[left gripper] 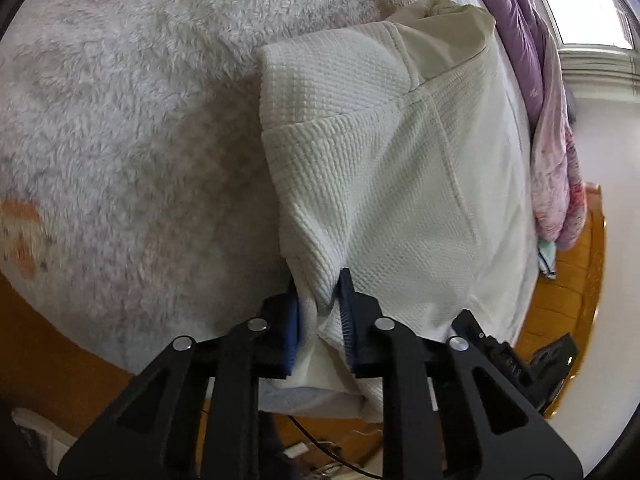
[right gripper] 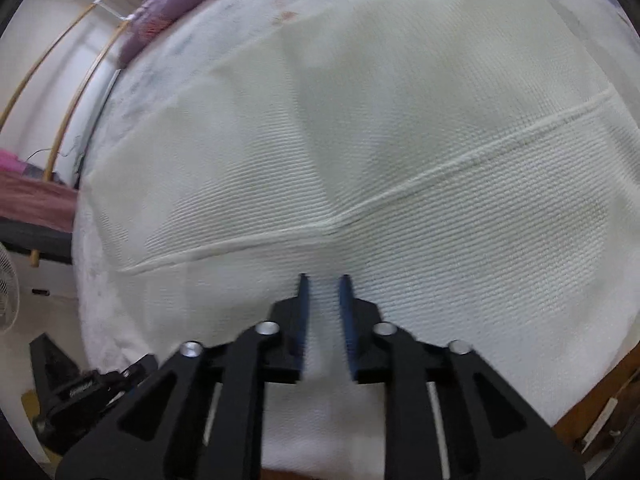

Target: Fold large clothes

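Both grippers' (left gripper: 320, 300) (right gripper: 324, 300) garment (left gripper: 384, 184) edges hidden.

Cream waffle-textured garment (left gripper: 384, 160); grey-white fluffy blanket (left gripper: 132, 120); purple quilt (left gripper: 516, 20); black gripper (left gripper: 318, 312) fitted with blue pads (left gripper: 293, 332).

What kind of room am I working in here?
Most likely a bedroom: the white garment lies on a fleecy blanket, a purple quilt is bunched at the far edge, and there is a window beyond.
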